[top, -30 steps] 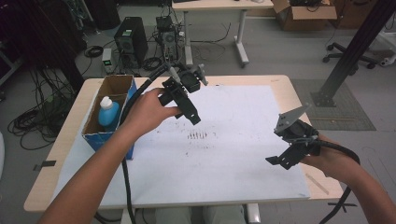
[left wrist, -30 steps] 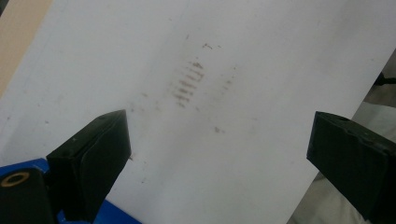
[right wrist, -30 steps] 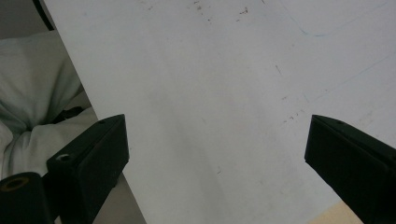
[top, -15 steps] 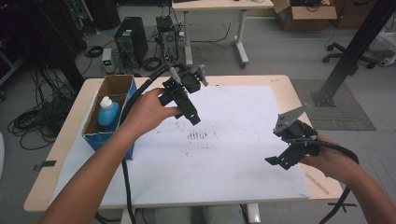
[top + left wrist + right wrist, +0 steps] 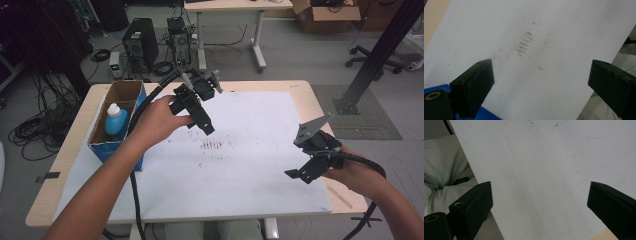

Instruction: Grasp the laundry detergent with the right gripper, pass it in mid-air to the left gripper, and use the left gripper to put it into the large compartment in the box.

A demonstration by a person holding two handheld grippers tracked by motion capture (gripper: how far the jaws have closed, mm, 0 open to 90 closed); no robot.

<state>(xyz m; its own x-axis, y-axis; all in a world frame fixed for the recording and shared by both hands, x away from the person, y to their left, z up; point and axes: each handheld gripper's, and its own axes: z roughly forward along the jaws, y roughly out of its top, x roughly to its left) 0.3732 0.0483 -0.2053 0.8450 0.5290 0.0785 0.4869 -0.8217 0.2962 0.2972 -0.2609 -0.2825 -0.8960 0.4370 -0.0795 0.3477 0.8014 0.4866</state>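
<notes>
A white sheet covers most of the wooden table. Brown smudge marks sit near its middle and also appear in the left gripper view as smudges. My left gripper hovers above the sheet just left of the marks, tilted down toward them. In its own view the left gripper is open with nothing between the jaws. My right gripper hangs low over the sheet's near right corner. The right gripper is open too and holds nothing.
A blue cardboard box stands at the table's left edge, with a blue bottle with a white cap inside. Behind the table the floor holds computer towers, cables, another desk and a black post.
</notes>
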